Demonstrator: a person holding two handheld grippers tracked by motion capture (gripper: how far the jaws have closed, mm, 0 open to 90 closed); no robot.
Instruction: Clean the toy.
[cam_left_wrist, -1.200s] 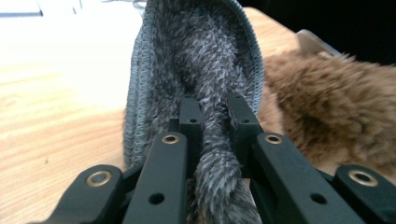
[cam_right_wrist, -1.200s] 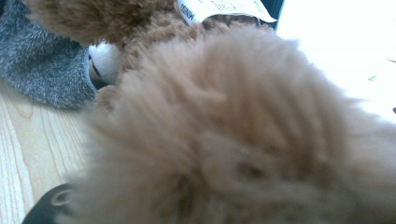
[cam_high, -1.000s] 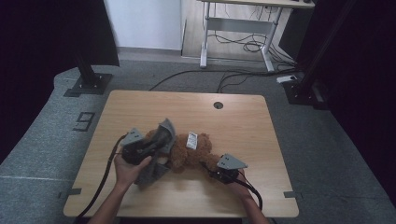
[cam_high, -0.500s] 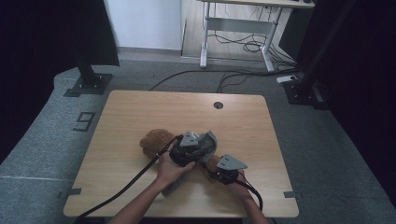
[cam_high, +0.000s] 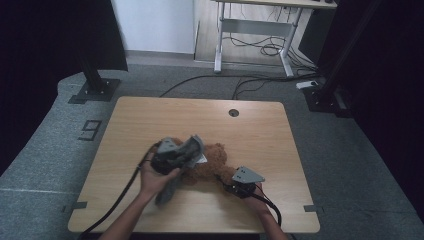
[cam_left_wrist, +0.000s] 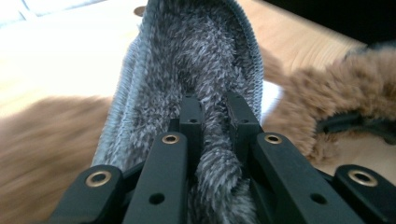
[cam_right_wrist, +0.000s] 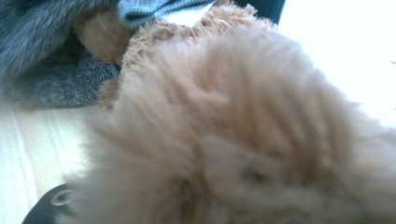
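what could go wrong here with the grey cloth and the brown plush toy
1. The left gripper pinches only a narrow fold of the grey fuzzy cloth; the fabric could slip out if pulled hard.
2. The right gripper is shut on the brown plush toy, buried in fur; it may hold only pile and lose the toy.
3. The cloth hangs over the toy, so tugging could drag both across the table.

Right gripper (cam_high: 227, 186) fingers buried in brown plush toy (cam_right_wrist: 243, 140); grey fleece cloth (cam_left_wrist: 196, 84) bottom cut off.

Grey fuzzy cloth (cam_left_wrist: 187, 60), brown plush toy (cam_high: 212, 162)
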